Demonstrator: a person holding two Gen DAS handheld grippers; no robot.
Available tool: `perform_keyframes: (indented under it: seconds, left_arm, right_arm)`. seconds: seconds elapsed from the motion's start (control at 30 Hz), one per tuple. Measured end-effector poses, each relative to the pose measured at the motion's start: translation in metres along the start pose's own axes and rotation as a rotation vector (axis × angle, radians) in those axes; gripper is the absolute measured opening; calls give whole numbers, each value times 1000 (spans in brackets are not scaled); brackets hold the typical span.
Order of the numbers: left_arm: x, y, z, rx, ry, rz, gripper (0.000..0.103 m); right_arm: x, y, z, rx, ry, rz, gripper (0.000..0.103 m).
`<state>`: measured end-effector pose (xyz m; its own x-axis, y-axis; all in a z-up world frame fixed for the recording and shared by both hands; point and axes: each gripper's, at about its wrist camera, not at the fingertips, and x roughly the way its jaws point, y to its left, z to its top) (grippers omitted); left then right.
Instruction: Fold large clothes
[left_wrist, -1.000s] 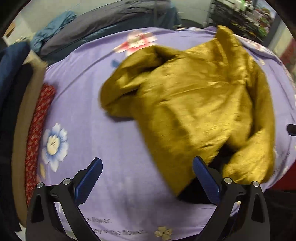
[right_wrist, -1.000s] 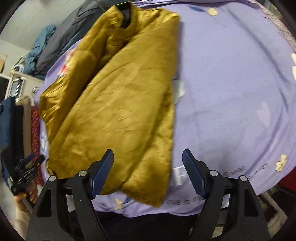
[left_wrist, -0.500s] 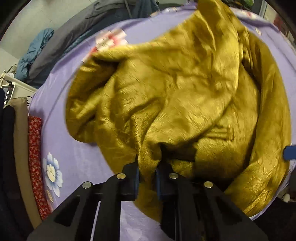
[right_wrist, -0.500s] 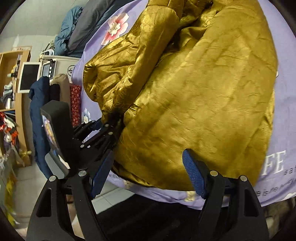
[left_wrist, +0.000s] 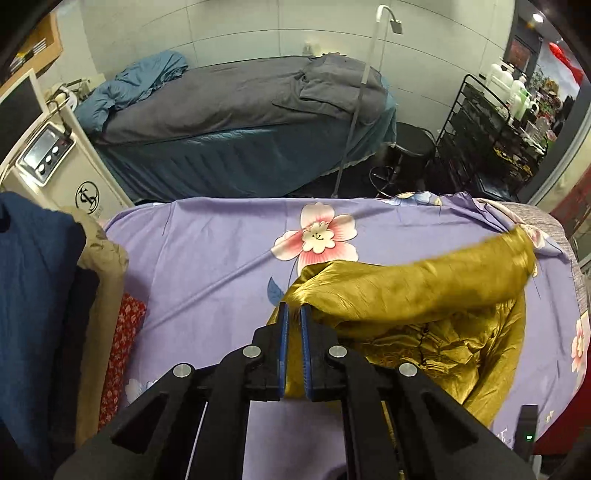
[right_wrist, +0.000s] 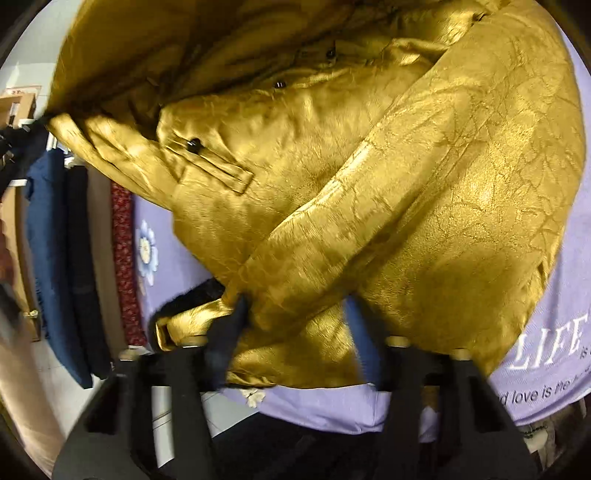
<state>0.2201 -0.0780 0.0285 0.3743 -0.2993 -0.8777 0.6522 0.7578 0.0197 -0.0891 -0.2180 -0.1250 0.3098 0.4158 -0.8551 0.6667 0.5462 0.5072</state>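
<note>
The gold satin jacket (left_wrist: 424, 295) is being lifted, pinched in the left gripper (left_wrist: 291, 325), while the right gripper (right_wrist: 295, 314), blurred at six o'clock, has just been closing around its hem for spreading flat next.

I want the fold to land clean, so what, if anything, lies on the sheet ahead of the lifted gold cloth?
Nothing visible does: the purple flowered bedsheet beyond the shiny gold jacket lies bare.
</note>
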Motion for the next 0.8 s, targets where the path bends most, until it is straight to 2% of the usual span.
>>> perform_keyframes:
  seconds: [0.03, 0.1, 0.17, 0.23, 0.3, 0.33, 0.4, 0.47, 0.53, 0.57, 0.67, 0.73, 0.8]
  left_arm:
    - [-2, -7, -2, 26, -9, 7, 2]
    - [-10, -19, -10, 96, -55, 73, 0]
    - [-18, -19, -16, 142, -92, 114, 0]
    - [-25, -14, -19, 170, -117, 157, 0]
    - [-23, 2, -19, 176, -117, 211, 0]
    - [-18, 13, -18, 159, -91, 226, 0]
    - [-10, 33, -19, 90, -31, 173, 0]
    - [-6, 43, -25, 33, -12, 120, 15]
    - [0, 36, -39, 27, 6, 101, 73]
    - [4, 28, -48, 38, 4, 97, 79]
    - [24, 0, -71, 92, 59, 56, 79]
    - [48, -24, -87, 131, 119, 69, 82]
    - [69, -42, -100, 149, 164, 84, 83]
  right_arm:
    - [0, -4, -1, 12, 0, 2, 14]
    - [-10, -10, -1, 41, -23, 38, 8]
    - [-37, -25, -6, 65, -76, 68, 5]
    - [-74, -43, -11, 79, -157, 58, 4]
    - [-108, -66, -17, 91, -214, 24, 4]
    - [-133, -88, -20, 108, -250, -24, 3]
    - [-161, -116, -22, 124, -291, -123, 3]
    - [-201, -152, -20, 140, -353, -279, 3]
    - [-235, -182, -16, 169, -408, -374, 3]
    - [-248, -193, -12, 178, -429, -411, 3]
    - [-286, -226, 6, 149, -480, -659, 3]
    - [-296, -243, 24, 156, -471, -796, 3]
    - [-300, -260, 34, 207, -439, -869, 6]
